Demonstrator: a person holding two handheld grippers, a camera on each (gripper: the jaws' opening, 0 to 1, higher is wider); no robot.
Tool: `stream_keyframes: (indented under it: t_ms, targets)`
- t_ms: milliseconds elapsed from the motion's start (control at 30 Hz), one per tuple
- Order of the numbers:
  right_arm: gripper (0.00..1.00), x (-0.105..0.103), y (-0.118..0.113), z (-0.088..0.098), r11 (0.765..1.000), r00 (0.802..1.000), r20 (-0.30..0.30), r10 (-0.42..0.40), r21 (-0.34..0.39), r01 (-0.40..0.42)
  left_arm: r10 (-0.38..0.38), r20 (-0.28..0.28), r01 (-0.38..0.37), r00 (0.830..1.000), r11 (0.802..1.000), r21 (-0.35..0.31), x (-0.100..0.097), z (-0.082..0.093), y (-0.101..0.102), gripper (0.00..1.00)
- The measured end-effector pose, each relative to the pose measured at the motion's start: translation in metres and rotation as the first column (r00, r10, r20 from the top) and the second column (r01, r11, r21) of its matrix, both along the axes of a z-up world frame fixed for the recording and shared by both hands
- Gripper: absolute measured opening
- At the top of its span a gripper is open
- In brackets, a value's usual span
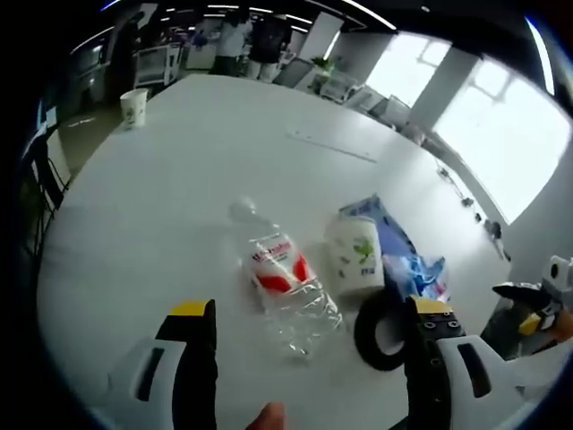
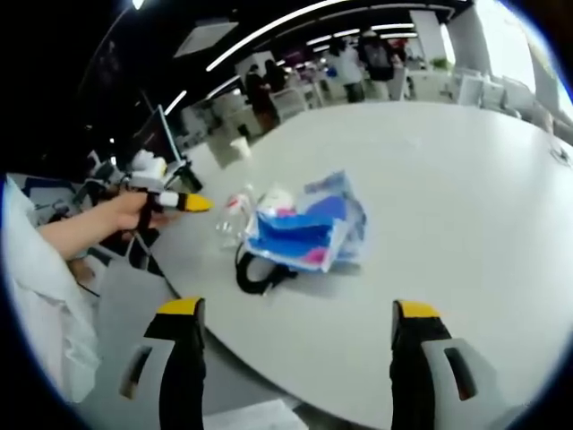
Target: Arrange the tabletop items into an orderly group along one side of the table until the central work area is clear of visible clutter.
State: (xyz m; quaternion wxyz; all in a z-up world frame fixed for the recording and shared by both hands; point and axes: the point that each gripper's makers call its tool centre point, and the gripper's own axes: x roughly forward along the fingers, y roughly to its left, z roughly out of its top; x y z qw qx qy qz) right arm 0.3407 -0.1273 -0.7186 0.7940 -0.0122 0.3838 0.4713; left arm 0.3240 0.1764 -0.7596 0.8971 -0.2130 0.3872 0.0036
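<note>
A clear water bottle (image 1: 288,288) with a red and white label lies on its side on the white table (image 1: 179,197), just ahead of my left gripper (image 1: 312,309), which is open above the near end of the bottle. To its right lie a tipped paper cup (image 1: 356,255) with green print, a black tape roll (image 1: 380,333) and a crumpled blue plastic bag (image 1: 407,255). In the right gripper view the same bag (image 2: 309,228), tape roll (image 2: 255,273), bottle (image 2: 230,219) and cup (image 2: 274,199) form one cluster. My right gripper (image 2: 298,309) is open over the bare table, short of them.
An upright paper cup (image 1: 134,107) stands near the far table edge, also visible as the small cup (image 2: 240,146). A hand holds the left gripper (image 2: 186,202) beside the table edge. The right gripper (image 1: 528,315) shows at the right. Chairs and people are beyond the table.
</note>
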Motion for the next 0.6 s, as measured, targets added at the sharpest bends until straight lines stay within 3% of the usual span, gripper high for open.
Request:
stream_keyframes:
  t_ms: [400,600]
  targets:
    - [0.83,0.008,0.020,0.010,0.999,0.999,0.026,0.046,0.015,-0.046,0.031,-0.030,-0.030,0.999,0.999,0.012,0.007,-0.009,-0.002,0.83]
    - [0.83,0.015,0.037,0.021,0.997,0.998,0.027,0.055,0.058,-0.056,0.057,-0.035,-0.057,0.998,0.998,0.016,0.011,-0.012,0.001,0.82]
